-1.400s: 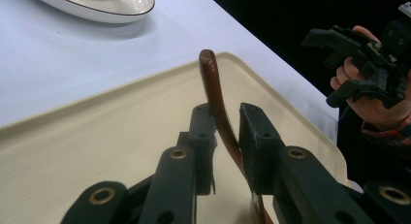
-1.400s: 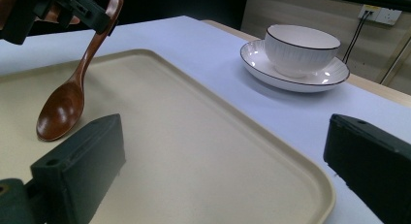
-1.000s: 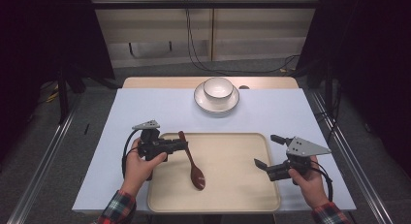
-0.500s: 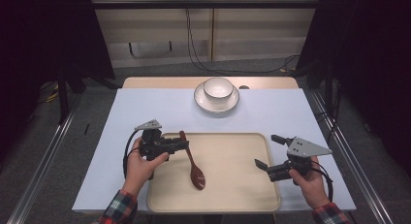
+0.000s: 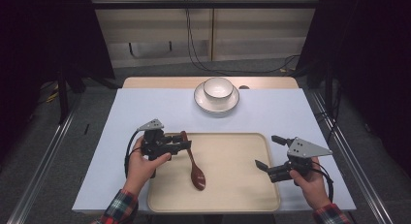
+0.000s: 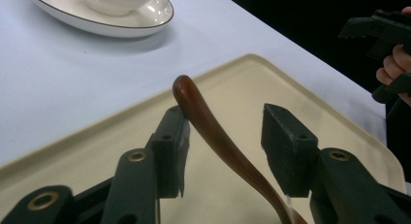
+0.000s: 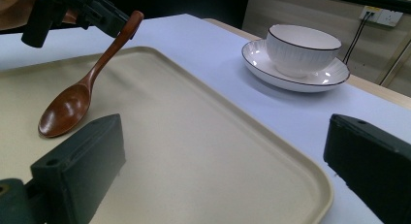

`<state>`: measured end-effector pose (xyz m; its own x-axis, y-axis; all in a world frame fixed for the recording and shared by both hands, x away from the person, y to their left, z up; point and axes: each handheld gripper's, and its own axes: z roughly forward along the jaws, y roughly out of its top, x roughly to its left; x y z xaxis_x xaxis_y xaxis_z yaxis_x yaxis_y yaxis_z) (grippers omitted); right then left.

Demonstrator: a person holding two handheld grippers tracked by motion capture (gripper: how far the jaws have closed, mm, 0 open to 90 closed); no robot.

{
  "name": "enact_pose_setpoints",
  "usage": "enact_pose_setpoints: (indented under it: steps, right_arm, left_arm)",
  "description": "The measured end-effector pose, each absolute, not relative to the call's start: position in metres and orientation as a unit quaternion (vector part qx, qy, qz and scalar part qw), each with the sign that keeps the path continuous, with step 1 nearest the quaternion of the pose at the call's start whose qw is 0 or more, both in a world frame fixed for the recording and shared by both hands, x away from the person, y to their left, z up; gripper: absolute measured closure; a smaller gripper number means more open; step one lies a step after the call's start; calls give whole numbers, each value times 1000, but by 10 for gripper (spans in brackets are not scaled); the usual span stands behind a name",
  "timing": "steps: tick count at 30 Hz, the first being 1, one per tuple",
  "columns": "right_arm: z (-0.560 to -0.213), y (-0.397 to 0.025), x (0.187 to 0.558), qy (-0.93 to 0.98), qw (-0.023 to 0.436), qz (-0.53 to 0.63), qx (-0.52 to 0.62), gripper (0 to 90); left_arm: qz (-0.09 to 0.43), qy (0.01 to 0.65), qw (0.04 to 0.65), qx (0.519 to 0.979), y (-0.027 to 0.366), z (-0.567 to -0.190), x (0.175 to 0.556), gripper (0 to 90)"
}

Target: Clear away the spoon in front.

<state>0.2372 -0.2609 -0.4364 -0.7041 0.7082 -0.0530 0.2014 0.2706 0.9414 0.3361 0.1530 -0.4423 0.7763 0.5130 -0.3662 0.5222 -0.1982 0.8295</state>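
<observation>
High view: the wooden spoon (image 5: 192, 158) lies on the beige tray (image 5: 242, 195), bowl end down on the tray floor and handle rising toward the tray's left edge, where the left claw (image 5: 186, 145) meets the handle tip. Left gripper view: the claw's jaws stand apart, with the spoon handle (image 6: 213, 132) passing between them; one jaw touches the handle and the other is clear of it, so the spoon is bracketed but not clamped. Right gripper view: the right claw (image 7: 218, 166) is wide, holding nothing, and hovers over the near right part of the tray (image 7: 310, 185), well apart from the spoon (image 7: 72, 103). The white bowl (image 5: 217, 88) sits on its saucer (image 5: 216, 102) at the far side of the table (image 5: 145, 112), untouched and with no spoon in it. Judged stage: the work is early. The spoon rests on the tray; closing on the handle, lifting, and carrying it elsewhere are all left to do.
</observation>
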Motion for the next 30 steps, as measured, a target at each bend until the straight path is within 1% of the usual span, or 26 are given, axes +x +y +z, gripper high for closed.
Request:
enact_pose_setpoints:
  steps: [1, 2, 4, 5, 6, 8, 9, 15, 20, 30]
  right_arm:
    - [-436, -261, 237, 760, 242, 524, 299, 8]
    - [-436, -261, 237, 760, 241, 525, 299, 8]
    - [-437, -261, 237, 761, 240, 524, 297, 8]
    - [-437, -261, 237, 761, 240, 524, 297, 8]
    - [-437, -260, 237, 760, 241, 525, 297, 8]
    - [-437, -261, 237, 760, 241, 524, 298, 8]
    - [-437, -261, 237, 760, 241, 524, 298, 8]
    - [-436, -261, 237, 760, 241, 524, 298, 8]
    - [-436, -262, 237, 759, 243, 524, 301, 8]
    - [-435, -263, 238, 756, 243, 527, 303, 8]
  left_arm:
    - [-4, 334, 538, 774, 153, -442, 336, 502]
    - [2, 332, 539, 774, 153, -442, 337, 502]
    - [11, 331, 545, 770, 154, -442, 337, 435]
    - [19, 329, 550, 767, 155, -442, 338, 435]
    - [19, 329, 556, 763, 156, -442, 338, 409]
    - [17, 329, 559, 761, 156, -442, 338, 382]
    - [16, 328, 563, 759, 156, -442, 338, 382]
    - [26, 327, 577, 748, 160, -441, 340, 293]
    - [34, 323, 589, 739, 169, -438, 340, 259]
    - [47, 322, 595, 735, 179, -431, 340, 231]
